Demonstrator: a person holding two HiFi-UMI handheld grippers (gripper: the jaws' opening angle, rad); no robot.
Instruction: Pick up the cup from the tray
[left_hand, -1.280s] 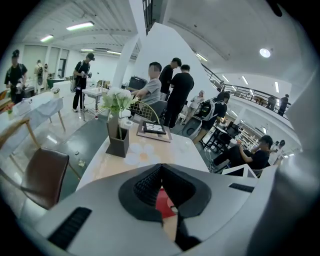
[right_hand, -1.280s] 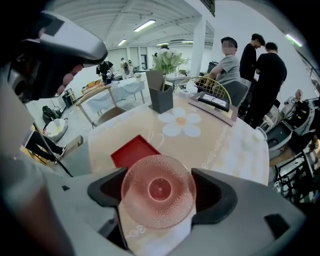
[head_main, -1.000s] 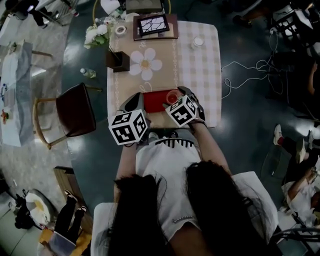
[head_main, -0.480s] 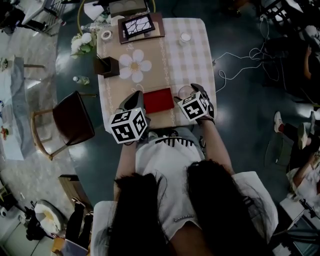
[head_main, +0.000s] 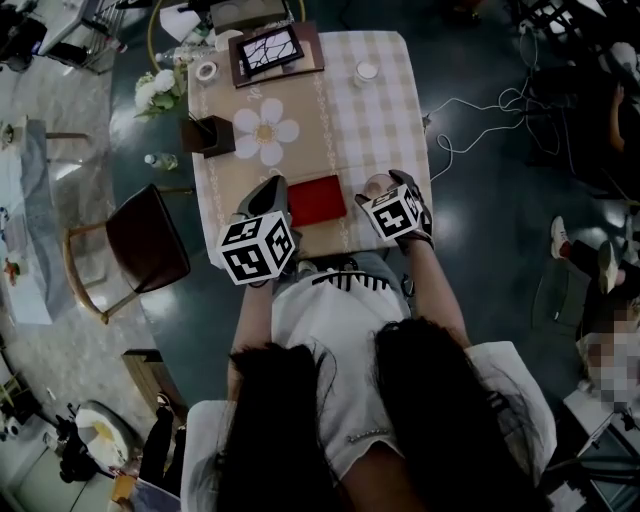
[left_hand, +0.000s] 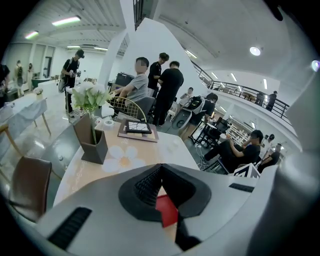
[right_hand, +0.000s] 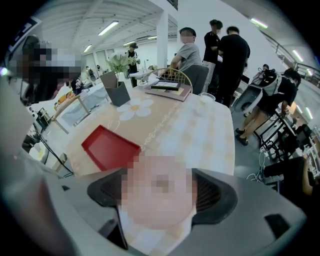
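Dark, glossy hall floor, with people standing and sitting in the background of both gripper views. Set on it, a table under a checked cloth, with a beige runner down its left half, printed with a large white daisy. At the far end, a framed picture, a roll of tape and a small round white lid. At the left edge, a brown square vase with white flowers. Just beside that side of the table, a brown chair.

Near the person's edge, lying flat on the runner, a red tray. Off the tray and just to its right, over the checked cloth, the pale pink cup, sitting between the jaws of the right gripper. Jaws spread wide, pads against the cup's two sides, gripping it. Lifted or resting on the cloth: not clear from either view.

At the tray's near left corner, the left gripper, jaws closed tip to tip, with a sliver of the red tray showing just past them.
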